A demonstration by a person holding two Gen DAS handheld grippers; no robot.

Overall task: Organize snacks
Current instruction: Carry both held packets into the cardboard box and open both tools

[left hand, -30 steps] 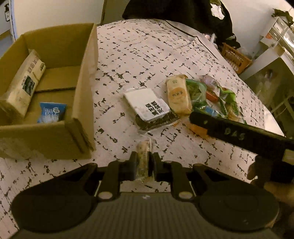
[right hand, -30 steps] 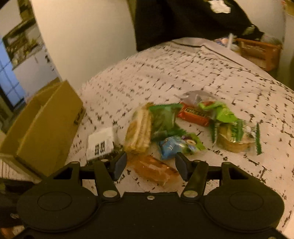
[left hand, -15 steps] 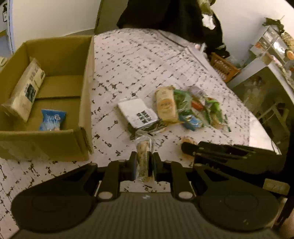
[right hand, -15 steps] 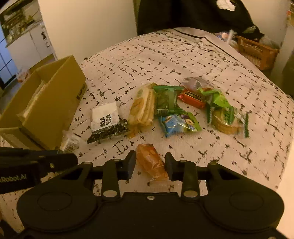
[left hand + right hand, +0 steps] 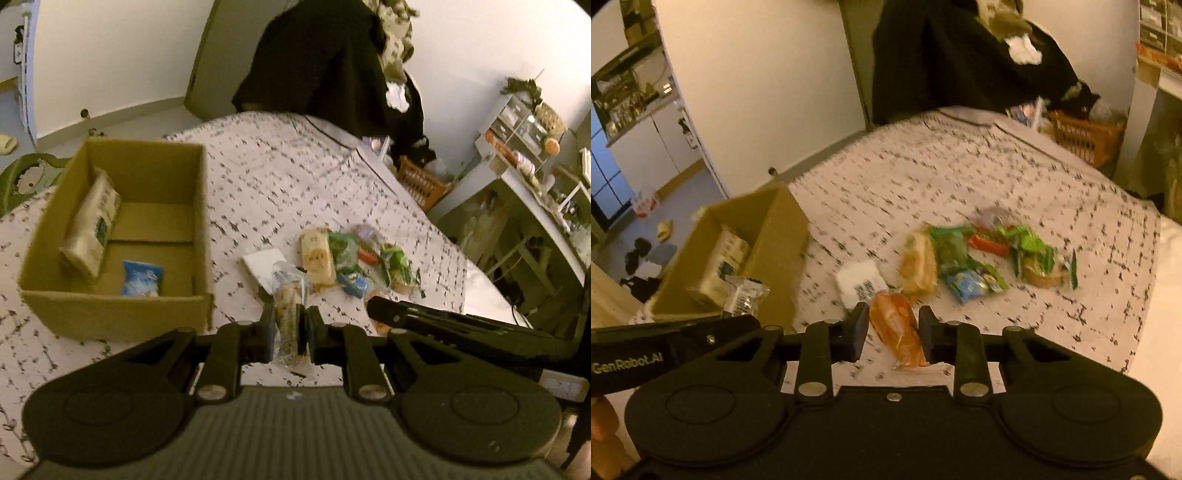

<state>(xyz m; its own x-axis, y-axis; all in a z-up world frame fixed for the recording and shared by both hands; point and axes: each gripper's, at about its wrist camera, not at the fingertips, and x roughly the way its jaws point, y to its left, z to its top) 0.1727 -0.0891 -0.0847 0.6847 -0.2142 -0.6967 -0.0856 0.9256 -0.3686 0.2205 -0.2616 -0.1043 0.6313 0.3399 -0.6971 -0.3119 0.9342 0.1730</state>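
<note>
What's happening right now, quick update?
Left gripper shut on clear-wrapped snack. Right gripper closing on orange packet. Box open, path clear; more snacks on table.

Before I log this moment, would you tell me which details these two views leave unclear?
- Clear-wrapped snack in the left hand-held gripper: lower end hidden behind the fingers, left wrist view.
- Orange packet: the right hand-held gripper covers its sides, right wrist view.
- Snack pile: motion blur, labels unreadable.
- Cardboard box: interior mostly hidden by its wall, right wrist view.
</note>
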